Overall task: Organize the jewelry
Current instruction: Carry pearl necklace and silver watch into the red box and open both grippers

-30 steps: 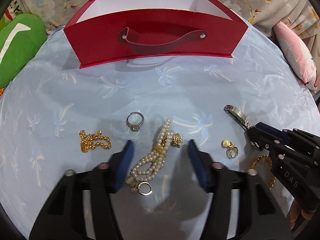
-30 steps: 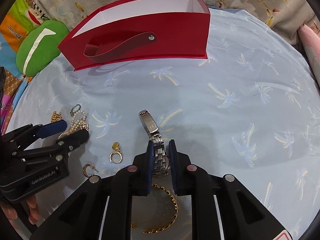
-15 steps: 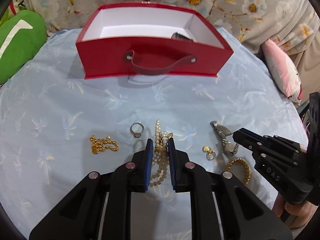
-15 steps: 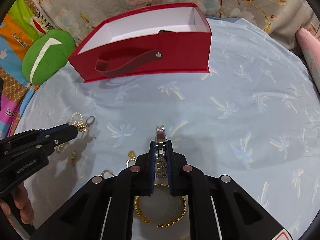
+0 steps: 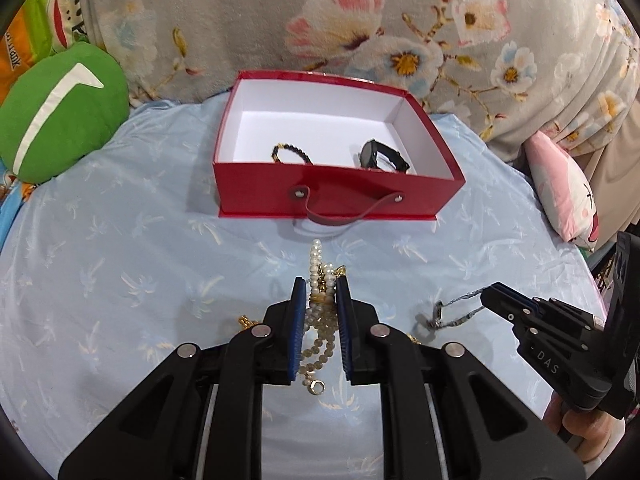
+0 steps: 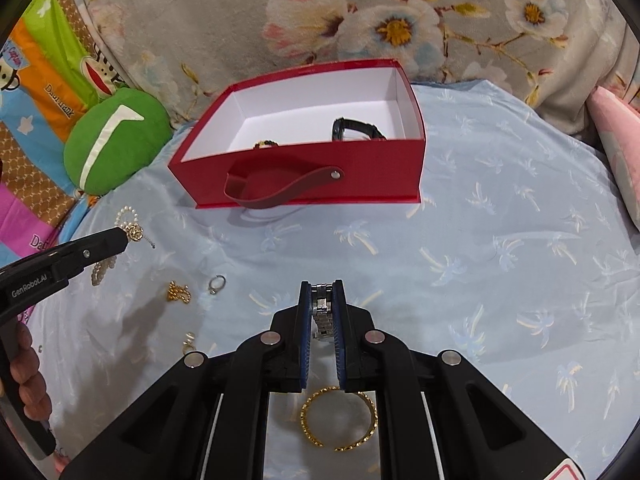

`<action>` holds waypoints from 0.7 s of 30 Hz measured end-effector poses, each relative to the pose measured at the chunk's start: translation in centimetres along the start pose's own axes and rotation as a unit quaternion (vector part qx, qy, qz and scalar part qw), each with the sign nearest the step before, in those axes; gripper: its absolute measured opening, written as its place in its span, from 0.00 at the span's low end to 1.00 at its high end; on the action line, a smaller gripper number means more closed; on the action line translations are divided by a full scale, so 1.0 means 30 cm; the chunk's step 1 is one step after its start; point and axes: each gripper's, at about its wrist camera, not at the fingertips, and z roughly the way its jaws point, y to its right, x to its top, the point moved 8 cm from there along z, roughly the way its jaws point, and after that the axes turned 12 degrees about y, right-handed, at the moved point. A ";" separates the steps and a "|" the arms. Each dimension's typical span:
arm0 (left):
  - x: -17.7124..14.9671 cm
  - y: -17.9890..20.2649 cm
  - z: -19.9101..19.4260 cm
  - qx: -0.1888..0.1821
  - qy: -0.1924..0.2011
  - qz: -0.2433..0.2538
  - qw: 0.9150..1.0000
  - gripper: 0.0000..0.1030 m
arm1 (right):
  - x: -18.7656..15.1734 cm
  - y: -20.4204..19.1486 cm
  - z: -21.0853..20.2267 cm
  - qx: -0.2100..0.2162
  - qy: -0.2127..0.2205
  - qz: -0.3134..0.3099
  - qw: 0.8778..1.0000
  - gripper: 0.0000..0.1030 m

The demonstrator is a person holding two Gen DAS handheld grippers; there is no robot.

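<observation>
My left gripper [image 5: 321,286] is shut on a pearl necklace [image 5: 319,312], whose strands and gold clasp dangle between the blue pads above the cloth. My right gripper [image 6: 321,288] is shut on a silver metal watch [image 6: 322,310], lifted off the surface; in the left wrist view it hangs from the right gripper [image 5: 486,294]. The open red box [image 5: 336,196] with white lining stands ahead, holding a dark bead bracelet [image 5: 290,152] and a black watch [image 5: 380,156]. On the cloth lie a gold bangle [image 6: 338,420], a silver ring [image 6: 216,283], a gold chain [image 6: 178,292] and an earring [image 6: 189,342].
The pale blue cloth [image 6: 500,260] with palm prints covers a round surface. A green plush cushion [image 5: 60,116] sits at the left, a pink cushion [image 5: 566,196] at the right, and a floral blanket [image 5: 360,20] behind the box. A hand [image 6: 28,384] holds the left tool.
The left gripper went from open around the pearl necklace to shut on it, then lifted it. The right gripper lifted the silver watch. Both rose, bringing the box interior into view.
</observation>
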 end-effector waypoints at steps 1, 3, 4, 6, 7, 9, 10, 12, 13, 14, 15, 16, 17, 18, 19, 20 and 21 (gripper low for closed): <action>0.017 -0.003 -0.009 0.000 0.005 0.002 1.000 0.14 | 0.013 -0.002 -0.008 0.000 0.005 -0.001 1.000 0.09; 0.041 -0.008 -0.020 0.003 0.012 0.004 1.000 0.14 | 0.039 -0.006 -0.024 0.000 0.013 -0.004 1.000 0.09; 0.058 -0.010 -0.027 0.003 0.016 0.005 1.000 0.14 | 0.055 -0.007 -0.032 0.001 0.018 -0.004 1.000 0.09; 0.081 -0.013 -0.037 0.004 0.021 0.006 1.000 0.14 | 0.092 -0.012 -0.049 0.004 0.028 -0.005 1.000 0.09; 0.094 -0.015 -0.042 0.003 0.025 0.006 1.000 0.14 | 0.113 -0.014 -0.058 0.004 0.035 -0.006 0.999 0.09; 0.125 -0.018 -0.051 0.005 0.033 0.008 0.999 0.14 | 0.153 -0.019 -0.076 0.003 0.047 -0.012 0.999 0.09; 0.138 -0.019 -0.056 0.005 0.037 0.009 0.999 0.14 | 0.172 -0.022 -0.084 0.003 0.053 -0.014 0.998 0.09; 0.170 -0.019 -0.063 0.006 0.044 0.014 0.999 0.14 | 0.219 -0.028 -0.101 0.006 0.066 -0.015 0.998 0.09; 0.188 -0.019 -0.068 0.007 0.049 0.016 0.999 0.14 | 0.237 -0.031 -0.110 0.007 0.071 -0.016 0.997 0.09; 0.200 -0.022 -0.069 0.007 0.051 0.018 0.999 0.14 | 0.256 -0.034 -0.116 0.007 0.077 -0.017 0.997 0.09; 0.214 -0.022 -0.071 0.007 0.054 0.019 0.998 0.14 | 0.281 -0.038 -0.123 0.008 0.084 -0.020 0.996 0.09; 0.226 -0.023 -0.071 0.008 0.057 0.021 0.998 0.14 | 0.300 -0.042 -0.128 0.010 0.088 -0.021 0.996 0.09; 0.242 -0.022 -0.072 0.009 0.060 0.025 0.998 0.14 | 0.321 -0.047 -0.134 0.012 0.094 -0.022 0.995 0.09; 0.252 -0.021 -0.071 0.010 0.062 0.028 0.998 0.14 | 0.339 -0.051 -0.138 0.012 0.098 -0.025 0.995 0.09; 0.268 -0.021 -0.067 0.012 0.065 0.031 0.997 0.14 | 0.358 -0.055 -0.140 0.014 0.103 -0.028 0.994 0.09; 0.279 -0.019 -0.064 0.011 0.066 0.032 0.997 0.14 | 0.380 -0.060 -0.141 0.015 0.108 -0.031 0.994 0.09; 0.290 -0.018 -0.058 0.011 0.067 0.034 0.997 0.14 | 0.398 -0.064 -0.141 0.014 0.112 -0.034 0.993 0.09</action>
